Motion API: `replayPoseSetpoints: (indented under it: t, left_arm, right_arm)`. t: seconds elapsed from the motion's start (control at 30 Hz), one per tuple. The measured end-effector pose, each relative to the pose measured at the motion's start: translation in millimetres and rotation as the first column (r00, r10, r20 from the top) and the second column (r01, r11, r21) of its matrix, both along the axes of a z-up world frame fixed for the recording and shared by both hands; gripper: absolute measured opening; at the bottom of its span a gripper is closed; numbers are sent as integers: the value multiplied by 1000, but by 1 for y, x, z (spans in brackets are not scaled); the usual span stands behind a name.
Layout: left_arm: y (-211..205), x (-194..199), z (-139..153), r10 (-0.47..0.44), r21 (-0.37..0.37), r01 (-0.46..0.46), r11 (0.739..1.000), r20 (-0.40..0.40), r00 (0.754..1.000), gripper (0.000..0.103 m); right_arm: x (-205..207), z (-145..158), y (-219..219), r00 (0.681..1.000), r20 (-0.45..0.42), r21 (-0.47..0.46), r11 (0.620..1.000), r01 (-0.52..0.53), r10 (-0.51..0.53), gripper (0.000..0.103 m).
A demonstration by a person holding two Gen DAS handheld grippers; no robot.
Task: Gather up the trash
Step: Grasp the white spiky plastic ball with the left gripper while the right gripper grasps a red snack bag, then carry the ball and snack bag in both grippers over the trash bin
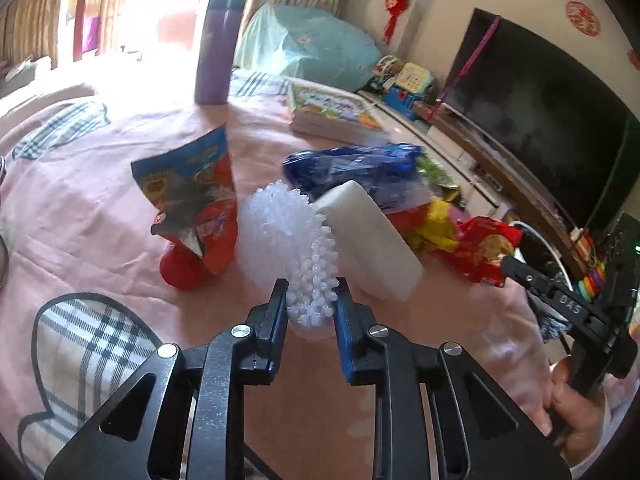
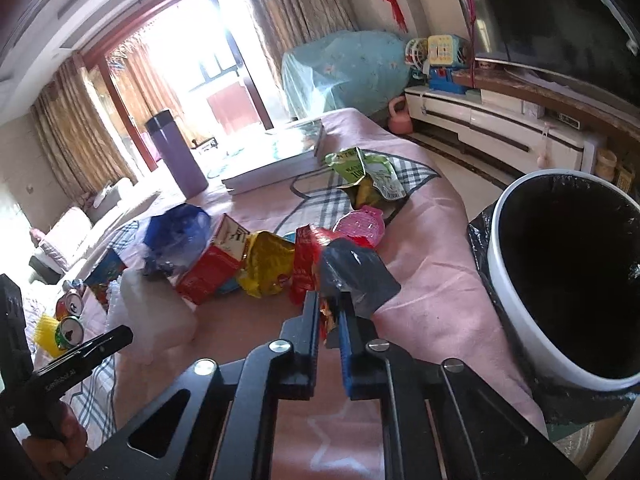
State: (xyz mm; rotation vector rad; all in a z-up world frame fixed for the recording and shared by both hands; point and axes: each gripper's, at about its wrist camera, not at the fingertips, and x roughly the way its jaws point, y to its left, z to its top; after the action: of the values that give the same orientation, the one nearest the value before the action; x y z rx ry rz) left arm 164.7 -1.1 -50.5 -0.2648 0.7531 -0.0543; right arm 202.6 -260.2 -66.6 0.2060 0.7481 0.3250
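Note:
My left gripper (image 1: 312,286) is shut on a white knobbly foam net (image 1: 280,232) that lies on the pink bedspread (image 1: 100,220). A white foam block (image 1: 372,240) leans against the net. In the right wrist view my right gripper (image 2: 328,300) is shut on a crumpled red and silver snack wrapper (image 2: 352,272), near the bed's edge. A white trash bin (image 2: 500,264) with a black liner stands open just to the right of it. Each view shows the other gripper at its edge: the right gripper (image 1: 510,264) by the red wrapper (image 1: 480,252), the left gripper (image 2: 116,338) by the foam.
More litter lies on the bed: a red and blue snack bag (image 1: 192,200), a blue plastic bag (image 1: 352,168), a yellow wrapper (image 2: 264,264), a red carton (image 2: 212,268), a green bag (image 2: 368,172), two cans (image 2: 70,320). A purple flask (image 2: 176,152) and books (image 1: 332,116) stand behind.

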Motion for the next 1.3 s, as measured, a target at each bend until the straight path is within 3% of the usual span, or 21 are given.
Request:
replayPoseSetpoints:
  t: [0.23, 0.4, 0.8, 1.3]
  left_arm:
    - [-40, -23, 19, -120, 29, 118, 993, 74, 990, 20]
    - [-73, -25, 22, -212, 41, 209, 977, 72, 975, 20]
    - [-152, -3, 32, -382, 63, 378, 924, 73, 921, 20]
    - [-230, 36, 37, -511, 108, 504, 857, 55, 858, 20]
  right_arm:
    - [-23, 13, -19, 999, 27, 31, 999, 33, -33, 7]
    - [-36, 23, -38, 996, 47, 41, 996, 74, -76, 7]
    - [-50, 36, -96, 979, 68, 61, 980, 189, -193, 7]
    - [-43, 36, -164, 948, 55, 74, 949, 308, -312, 7]
